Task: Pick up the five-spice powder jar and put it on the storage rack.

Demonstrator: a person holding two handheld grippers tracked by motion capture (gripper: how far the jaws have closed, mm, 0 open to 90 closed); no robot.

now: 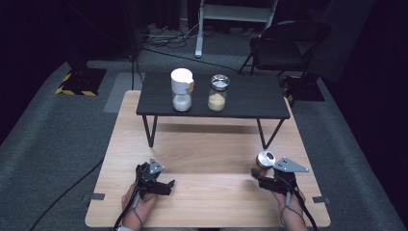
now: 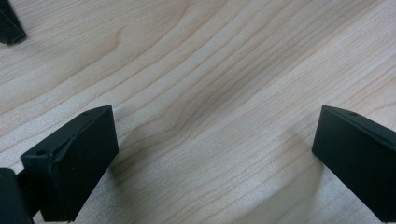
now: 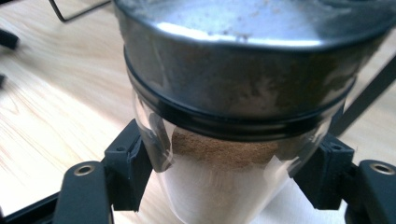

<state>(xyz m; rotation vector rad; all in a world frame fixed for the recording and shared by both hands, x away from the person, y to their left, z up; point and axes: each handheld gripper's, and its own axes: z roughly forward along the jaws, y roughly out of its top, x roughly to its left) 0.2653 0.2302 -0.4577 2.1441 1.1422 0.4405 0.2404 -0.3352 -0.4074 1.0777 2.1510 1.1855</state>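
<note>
A glass shaker jar (image 1: 262, 162) with a steel lid and brown powder sits between the jaws of my right gripper (image 1: 262, 179) at the right of the wooden table (image 1: 207, 154). In the right gripper view the jar (image 3: 233, 154) is pressed on both sides by the black pads (image 3: 133, 163), so the gripper is shut on it. My left gripper (image 1: 166, 186) rests at the front left of the table. Its fingers (image 2: 79, 158) stand wide apart over bare wood with nothing between them.
A small black shelf (image 1: 255, 103) on thin metal legs stands at the back of the table. On it are a white-lidded jar of white powder (image 1: 182, 90) and a steel-lidded jar of yellow powder (image 1: 218, 93). A folding chair (image 1: 284, 45) stands beyond.
</note>
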